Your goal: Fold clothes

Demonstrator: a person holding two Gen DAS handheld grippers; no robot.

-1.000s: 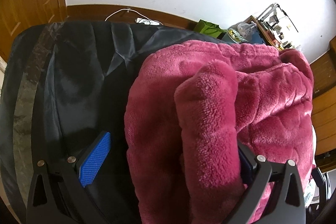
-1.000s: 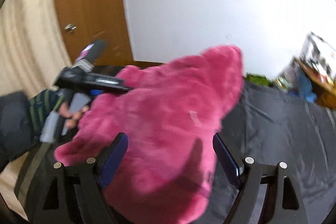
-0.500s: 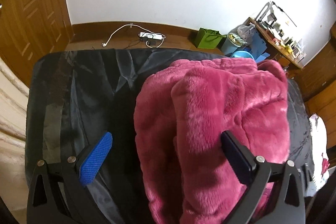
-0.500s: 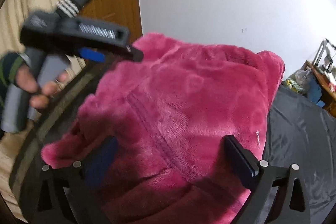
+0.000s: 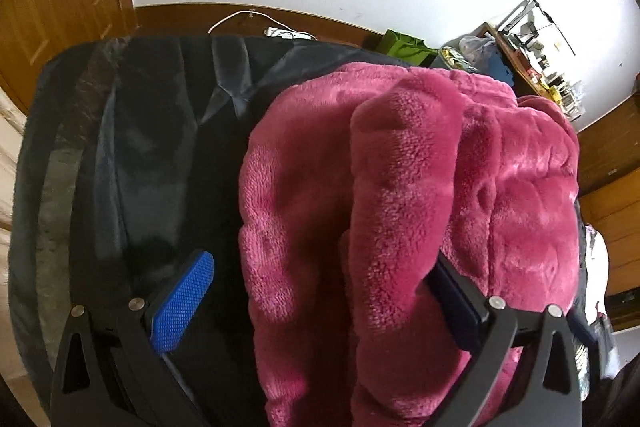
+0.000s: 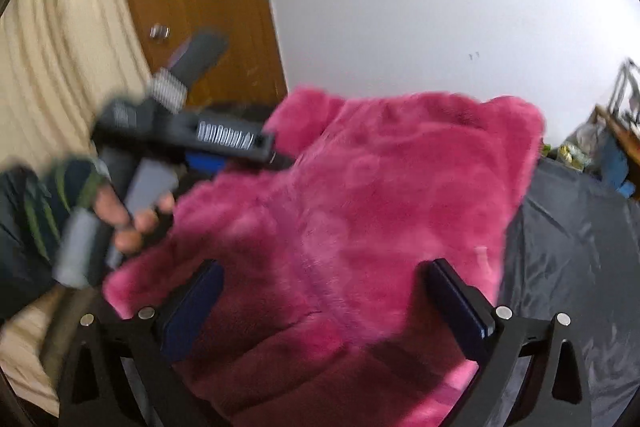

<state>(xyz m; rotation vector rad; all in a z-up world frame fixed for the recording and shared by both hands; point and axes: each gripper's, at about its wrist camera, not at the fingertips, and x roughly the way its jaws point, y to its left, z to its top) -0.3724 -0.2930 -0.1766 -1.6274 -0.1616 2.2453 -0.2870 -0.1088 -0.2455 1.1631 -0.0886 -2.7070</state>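
Currently my left gripper point(image 5: 320, 291) has its fingers point(image 5: 182, 301) spread apart over the black sheet point(image 5: 140, 147), its right one against a raised fold of the pink fleece garment point(image 5: 400, 207), nothing clamped. That garment lies bunched on the sheet. My right gripper point(image 6: 326, 301) stands fully spread above it, unclamped.

Soft daylight brightens both fisheye views; edges bend and darken. The right wrist view is motion-blurred, the left sharp.
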